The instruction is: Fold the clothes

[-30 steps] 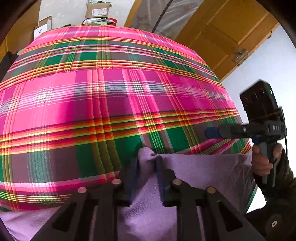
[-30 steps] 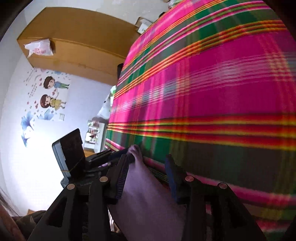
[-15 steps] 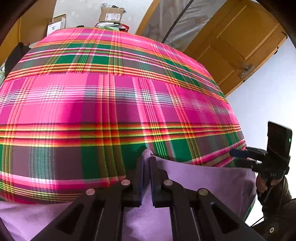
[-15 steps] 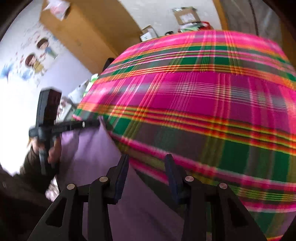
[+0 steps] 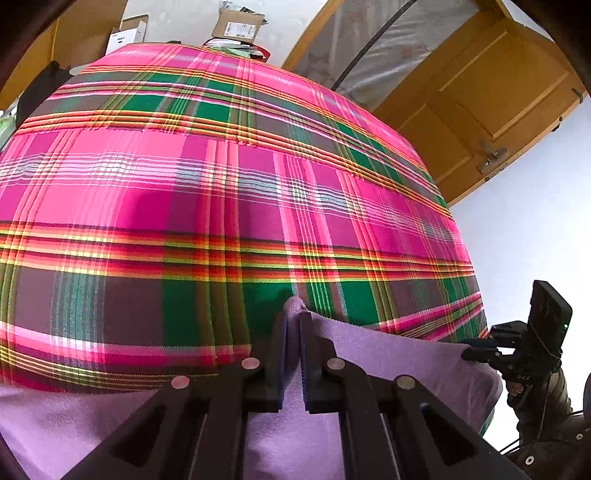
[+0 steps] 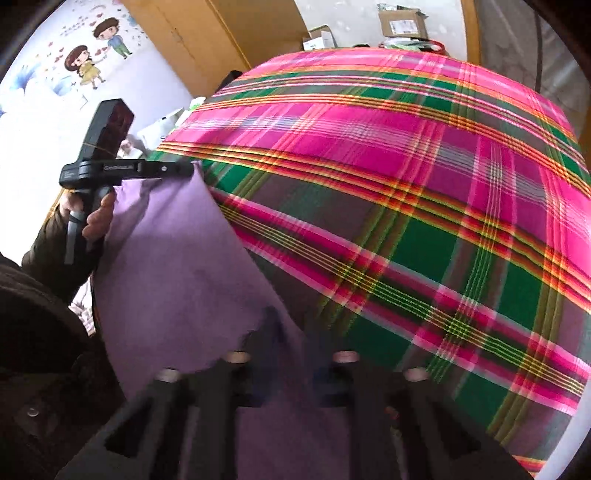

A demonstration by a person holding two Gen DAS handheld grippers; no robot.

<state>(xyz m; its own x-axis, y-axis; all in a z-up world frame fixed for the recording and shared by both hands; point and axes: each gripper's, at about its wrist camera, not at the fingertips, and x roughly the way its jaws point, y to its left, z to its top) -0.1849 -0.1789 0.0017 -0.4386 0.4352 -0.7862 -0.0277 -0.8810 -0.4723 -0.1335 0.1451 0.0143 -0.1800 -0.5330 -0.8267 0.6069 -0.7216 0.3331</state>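
A purple cloth (image 5: 388, 362) hangs stretched between my two grippers over the near edge of a pink and green plaid bed cover (image 5: 258, 184). My left gripper (image 5: 293, 325) is shut on the cloth's top edge, with a small tuft poking out above the fingertips. From the right wrist view the left gripper (image 6: 192, 168) pinches the far corner of the cloth (image 6: 177, 266). My right gripper (image 6: 291, 369) is blurred, its fingers drawn in around the cloth's near corner. In the left wrist view the right gripper (image 5: 471, 349) holds the cloth's right end.
The plaid cover (image 6: 406, 184) fills most of both views. Cardboard boxes (image 5: 240, 26) stand beyond its far edge. A wooden door (image 5: 498, 92) is at the right, a wooden wardrobe (image 6: 229, 33) at the left. A hand (image 6: 96, 221) holds the left gripper's handle.
The left gripper shut on the cloth's edge. The right gripper moved away to the right, drawing the cloth out wide, and its fingers came together on the cloth.
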